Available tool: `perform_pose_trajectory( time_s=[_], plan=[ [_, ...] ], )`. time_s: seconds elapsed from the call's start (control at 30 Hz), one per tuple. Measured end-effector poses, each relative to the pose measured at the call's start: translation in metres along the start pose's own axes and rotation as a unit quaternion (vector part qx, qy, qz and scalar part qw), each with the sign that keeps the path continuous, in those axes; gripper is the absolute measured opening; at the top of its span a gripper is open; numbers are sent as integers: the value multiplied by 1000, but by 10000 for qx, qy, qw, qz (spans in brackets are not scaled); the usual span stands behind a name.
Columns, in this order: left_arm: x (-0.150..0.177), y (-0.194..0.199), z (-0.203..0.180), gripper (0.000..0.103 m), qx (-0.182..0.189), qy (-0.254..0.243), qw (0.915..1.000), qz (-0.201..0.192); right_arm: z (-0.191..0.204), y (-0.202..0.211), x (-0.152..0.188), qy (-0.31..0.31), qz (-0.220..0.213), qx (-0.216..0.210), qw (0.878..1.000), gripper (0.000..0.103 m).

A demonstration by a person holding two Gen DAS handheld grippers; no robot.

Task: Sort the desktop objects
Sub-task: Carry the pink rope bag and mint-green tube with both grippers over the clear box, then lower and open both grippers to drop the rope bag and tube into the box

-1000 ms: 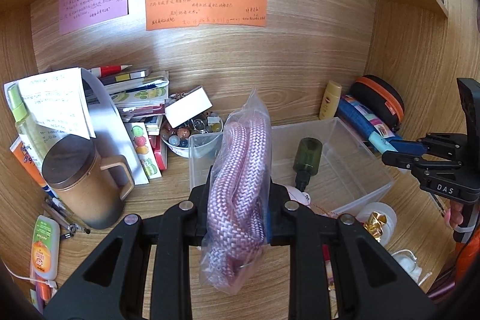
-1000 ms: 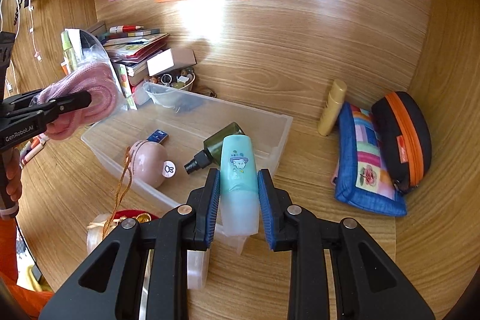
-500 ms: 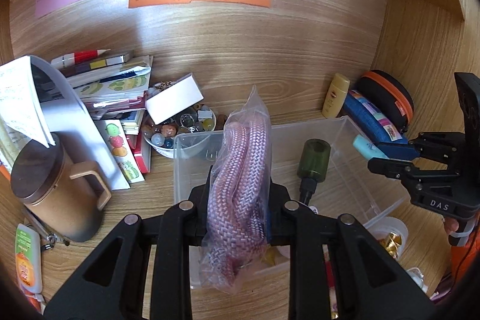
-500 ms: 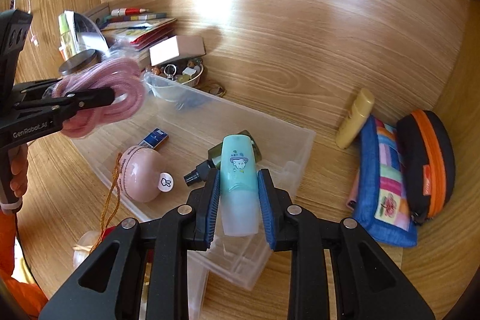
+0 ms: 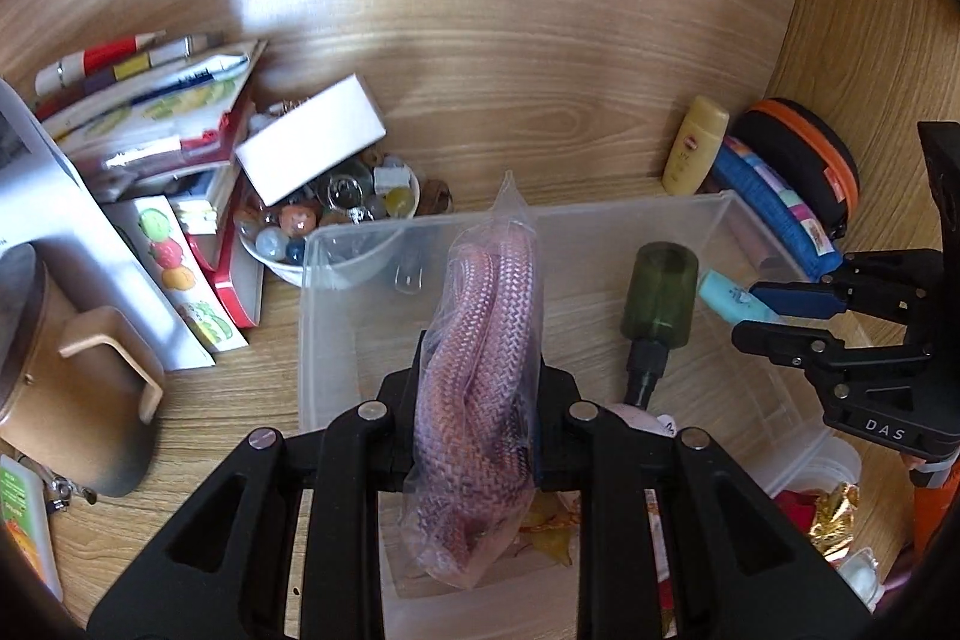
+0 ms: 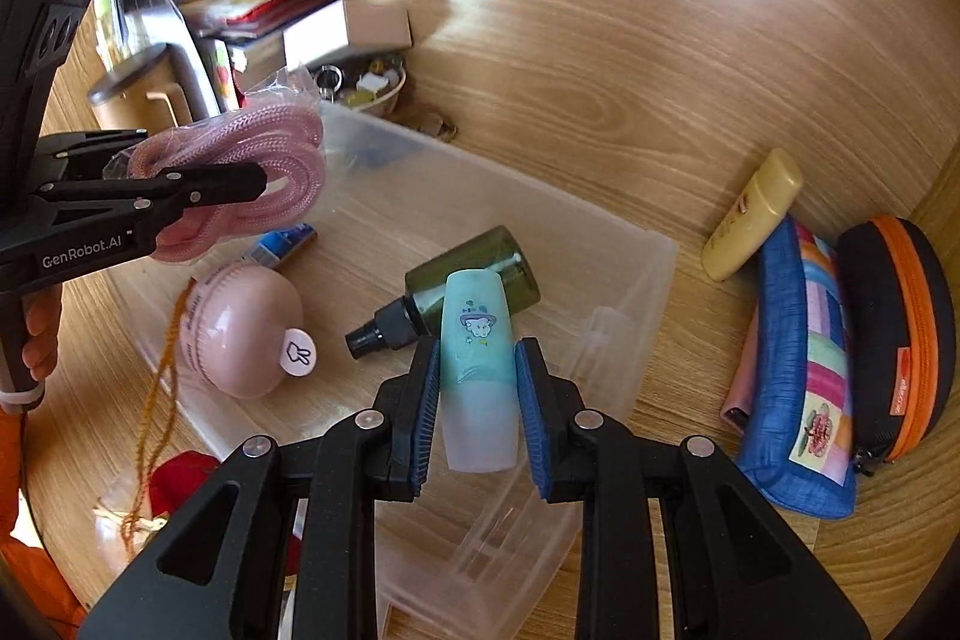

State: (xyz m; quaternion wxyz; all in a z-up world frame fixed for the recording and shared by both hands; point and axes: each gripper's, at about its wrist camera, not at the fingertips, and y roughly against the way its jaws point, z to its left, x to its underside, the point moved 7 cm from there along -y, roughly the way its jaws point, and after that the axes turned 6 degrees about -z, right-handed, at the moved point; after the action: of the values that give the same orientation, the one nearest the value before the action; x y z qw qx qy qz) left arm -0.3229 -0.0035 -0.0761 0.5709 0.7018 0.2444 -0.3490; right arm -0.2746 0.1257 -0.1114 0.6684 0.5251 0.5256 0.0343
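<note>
My left gripper (image 5: pixel 480 370) is shut on a pink braided rope in a clear bag (image 5: pixel 480 328), held over the left half of a clear plastic bin (image 5: pixel 600 214). The right wrist view shows that left gripper (image 6: pixel 258 181) with the rope (image 6: pixel 282 160) above the bin's far-left corner. My right gripper (image 6: pixel 476 358) is shut on a teal tube (image 6: pixel 477 334) over the bin's (image 6: pixel 636 244) front right part. From the left wrist view the right gripper (image 5: pixel 750 310) and tube (image 5: pixel 729 295) hang over the bin's right side. A green spray bottle (image 6: pixel 474 268) and a pink round case (image 6: pixel 240 334) lie inside.
Left of the bin stand a tan mug (image 5: pixel 60 370), stacked books (image 5: pixel 150 124), a white box (image 5: pixel 312 148) and a bowl of marbles (image 5: pixel 336 220). To the right lie a yellow bottle (image 6: pixel 753 214), a blue pouch (image 6: pixel 804 370) and a black-orange case (image 6: pixel 894 334). Wooden walls close in behind.
Both grippers have moved forward and down toward the bin, each keeping its hold. The rope and the tube now hang over the bin's inside.
</note>
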Motion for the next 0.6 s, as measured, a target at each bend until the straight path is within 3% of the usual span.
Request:
perform_pose_trajectory(
  time_s=[0.4,0.6],
  plan=[
    [3,-10,2,24,-9,-126,9998,125,9,-15,1,321,287,114,9990,23],
    [5,-14,1,24,-218,-325,9992,124,11,-18,-1,411,341,174,9984,23]
  ],
)
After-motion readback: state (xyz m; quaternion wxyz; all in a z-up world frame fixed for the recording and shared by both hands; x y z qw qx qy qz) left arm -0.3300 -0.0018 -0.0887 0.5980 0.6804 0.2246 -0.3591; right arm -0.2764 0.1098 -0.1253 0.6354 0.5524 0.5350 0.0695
